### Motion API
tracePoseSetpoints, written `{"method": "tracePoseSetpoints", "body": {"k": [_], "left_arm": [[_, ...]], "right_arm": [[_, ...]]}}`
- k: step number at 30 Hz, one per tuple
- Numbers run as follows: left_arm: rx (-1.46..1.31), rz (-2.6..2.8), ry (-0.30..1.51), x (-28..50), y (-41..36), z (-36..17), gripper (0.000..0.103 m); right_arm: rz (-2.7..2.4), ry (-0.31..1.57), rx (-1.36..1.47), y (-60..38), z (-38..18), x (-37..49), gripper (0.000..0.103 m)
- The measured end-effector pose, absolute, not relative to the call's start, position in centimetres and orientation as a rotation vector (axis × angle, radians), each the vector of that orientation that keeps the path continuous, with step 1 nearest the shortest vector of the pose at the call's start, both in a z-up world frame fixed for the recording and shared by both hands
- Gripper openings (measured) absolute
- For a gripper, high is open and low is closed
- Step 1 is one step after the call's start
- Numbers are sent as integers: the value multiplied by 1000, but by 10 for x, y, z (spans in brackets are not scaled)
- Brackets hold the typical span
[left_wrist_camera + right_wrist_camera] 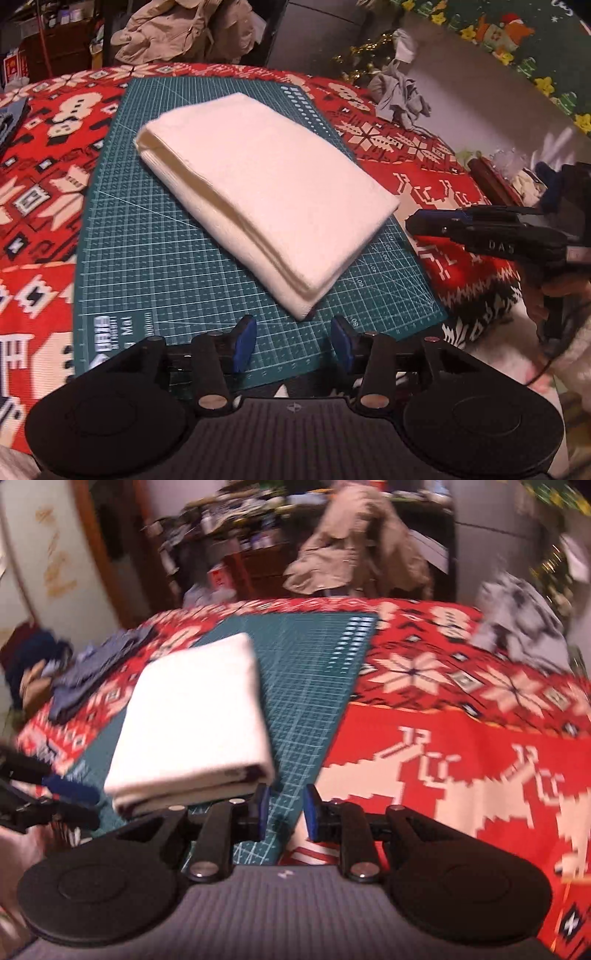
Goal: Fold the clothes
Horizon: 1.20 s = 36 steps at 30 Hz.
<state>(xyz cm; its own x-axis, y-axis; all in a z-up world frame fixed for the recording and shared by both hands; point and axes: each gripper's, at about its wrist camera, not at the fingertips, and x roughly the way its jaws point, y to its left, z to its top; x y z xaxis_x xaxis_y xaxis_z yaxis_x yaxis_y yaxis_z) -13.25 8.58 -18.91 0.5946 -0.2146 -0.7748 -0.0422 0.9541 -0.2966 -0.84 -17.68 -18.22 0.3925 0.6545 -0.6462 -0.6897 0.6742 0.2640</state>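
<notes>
A cream cloth (266, 199) lies folded into a thick rectangle on the green cutting mat (147, 258). My left gripper (293, 345) hovers open just short of the cloth's near corner, with nothing between its blue pads. In the right wrist view the same folded cloth (192, 723) sits to the left of my right gripper (285, 812). That gripper is open and empty, over the mat's right edge (306, 701). The right gripper (413, 223) also shows side-on at the right of the left wrist view. The left gripper's fingertips (70, 786) show at the far left of the right wrist view.
A red patterned tablecloth (443, 738) covers the table. A crumpled grey garment (399, 96) lies at the back right. Dark blue folded clothes (92, 672) sit at the left edge. A beige jacket (184, 29) hangs on a chair behind the table.
</notes>
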Motion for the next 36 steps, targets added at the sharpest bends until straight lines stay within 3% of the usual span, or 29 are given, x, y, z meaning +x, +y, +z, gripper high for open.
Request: {"method": "tracePoseSetpoints", "body": {"k": [4,12,16,20,36], "left_arm": [[-259,-58,914,-126,79,-190,42],[-192,-32,895,-123,68,-188,26],[-182,-14,903,-125,72,-187,24],[-202,50,916,-132,94,-184,20],[-464,249,850,-135,200,-188,18]], "right_arm": [[907,764,-215,-154,-180,-20,22],[922,720,-376,-126,-187,-19,21],[959,724,-385,-121,-186,-20,8],[1013,725,-398,-115,-180,-37,8],[1191,787,-326,-48,-175,-94,12]]}}
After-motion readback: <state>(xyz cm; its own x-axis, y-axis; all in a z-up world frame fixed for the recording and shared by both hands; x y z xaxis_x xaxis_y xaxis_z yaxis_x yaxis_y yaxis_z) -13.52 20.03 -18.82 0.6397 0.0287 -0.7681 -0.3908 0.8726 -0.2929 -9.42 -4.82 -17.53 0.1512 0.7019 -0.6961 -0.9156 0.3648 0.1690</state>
